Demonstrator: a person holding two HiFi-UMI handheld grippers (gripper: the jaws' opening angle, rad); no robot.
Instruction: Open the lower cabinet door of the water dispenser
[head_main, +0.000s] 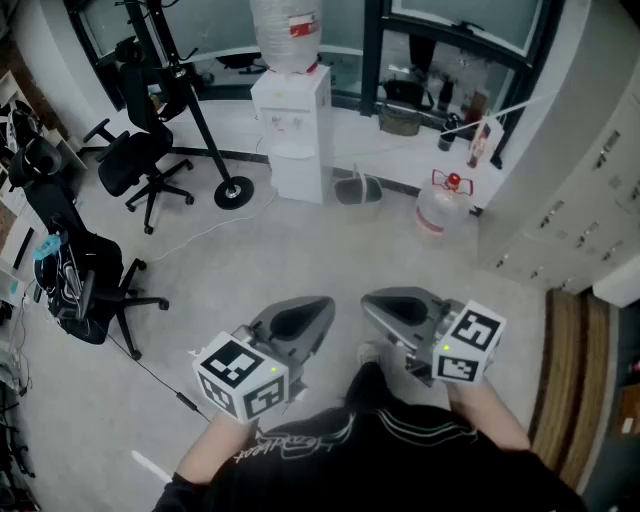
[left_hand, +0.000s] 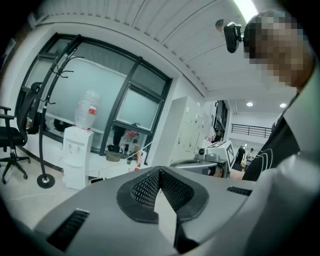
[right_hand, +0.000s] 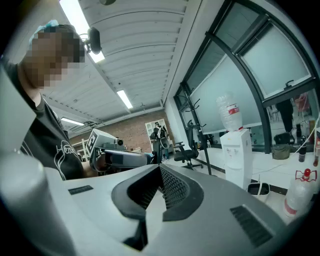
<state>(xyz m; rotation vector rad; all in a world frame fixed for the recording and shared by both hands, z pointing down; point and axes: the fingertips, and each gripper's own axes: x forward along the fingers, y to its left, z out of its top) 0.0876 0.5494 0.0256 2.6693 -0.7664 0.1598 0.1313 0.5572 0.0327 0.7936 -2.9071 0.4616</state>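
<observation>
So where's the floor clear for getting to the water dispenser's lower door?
Bare floor runs straight up to the water dispenser, between the office chairs on the left and the lockers on the right. Crowded beside it: coat-stand base left, bin and water jug right.

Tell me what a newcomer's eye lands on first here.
Lowest in the head view, the grey left gripper and grey right gripper, each bearing a black-and-white marker cube, are held side by side with jaws together and nothing between them. Farther off, at the top of that view, stands the white water dispenser with a clear bottle on top. A black office chair is at its left and a clear water jug with a red cap at its right.
</observation>
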